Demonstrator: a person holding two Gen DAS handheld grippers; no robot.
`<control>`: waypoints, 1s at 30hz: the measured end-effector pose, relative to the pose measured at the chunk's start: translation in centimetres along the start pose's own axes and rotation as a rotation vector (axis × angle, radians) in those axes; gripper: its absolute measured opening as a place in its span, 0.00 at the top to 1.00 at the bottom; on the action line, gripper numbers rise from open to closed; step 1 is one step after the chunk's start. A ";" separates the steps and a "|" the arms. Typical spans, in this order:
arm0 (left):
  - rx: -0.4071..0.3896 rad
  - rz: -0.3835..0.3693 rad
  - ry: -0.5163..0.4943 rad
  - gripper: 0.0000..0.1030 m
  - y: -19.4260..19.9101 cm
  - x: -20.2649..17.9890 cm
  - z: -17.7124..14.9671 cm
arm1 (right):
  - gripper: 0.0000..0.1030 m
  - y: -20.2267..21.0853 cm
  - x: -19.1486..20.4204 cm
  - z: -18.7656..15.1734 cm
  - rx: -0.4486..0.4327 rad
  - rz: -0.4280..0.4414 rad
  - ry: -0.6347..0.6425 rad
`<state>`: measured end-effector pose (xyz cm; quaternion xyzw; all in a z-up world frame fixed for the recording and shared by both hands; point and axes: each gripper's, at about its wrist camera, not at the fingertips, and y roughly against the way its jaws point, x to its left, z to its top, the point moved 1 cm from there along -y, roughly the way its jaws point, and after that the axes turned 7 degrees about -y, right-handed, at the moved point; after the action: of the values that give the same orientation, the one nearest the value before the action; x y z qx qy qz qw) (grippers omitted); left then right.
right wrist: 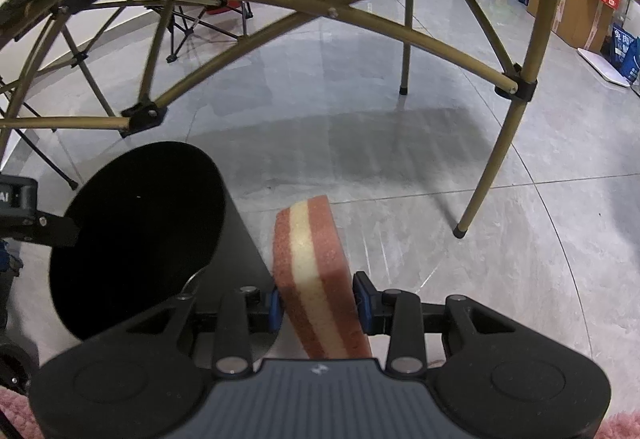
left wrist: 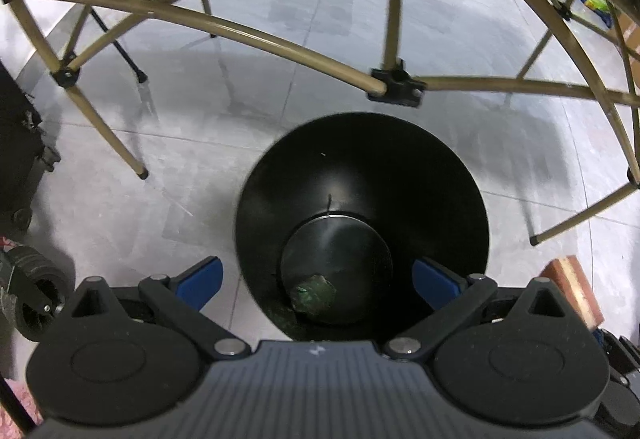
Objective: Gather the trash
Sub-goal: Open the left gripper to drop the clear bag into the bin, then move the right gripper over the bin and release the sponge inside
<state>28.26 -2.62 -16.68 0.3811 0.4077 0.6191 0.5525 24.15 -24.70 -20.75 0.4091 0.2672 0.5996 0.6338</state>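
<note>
Blue-padded left tool (left wrist: 318, 281) hangs with jaws wide over a black bin (left wrist: 362, 199) on grey floor tiles (left wrist: 200, 111); a green scrap (left wrist: 314, 293) lies at its bottom. Right tool (right wrist: 318, 303) pinches a pink-and-cream sponge (right wrist: 316, 271) beside the bin, under gold desk legs (right wrist: 492, 159).

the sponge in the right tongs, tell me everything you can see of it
The sponge is a thick, coarse-pored slab in three layers: pinkish red outside, a cream band down the middle. It looks soft and dry. The right tongs are shut on its flat sides, blue pads pressing it, holding it on edge above the grey floor, just right of the black bin and not over its opening.
</note>
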 end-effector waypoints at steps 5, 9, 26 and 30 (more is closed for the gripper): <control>-0.017 0.004 0.024 0.00 0.5 1.6 -0.2 | 0.67 1.6 1.2 0.4 -0.019 0.020 0.004; -0.030 0.015 0.051 0.00 1.0 3.3 -0.5 | 0.67 2.8 2.5 0.8 -0.029 0.017 0.015; -0.045 0.054 0.190 0.00 2.2 11.7 -2.0 | 0.67 3.9 11.4 3.4 -0.042 0.093 0.121; -0.044 0.068 0.211 0.00 2.1 13.2 -2.4 | 0.67 3.5 13.8 3.7 -0.033 0.107 0.165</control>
<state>23.95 10.15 -15.33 0.3153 0.4367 0.6831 0.4932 27.27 -12.08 -13.82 0.3616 0.2866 0.6684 0.5834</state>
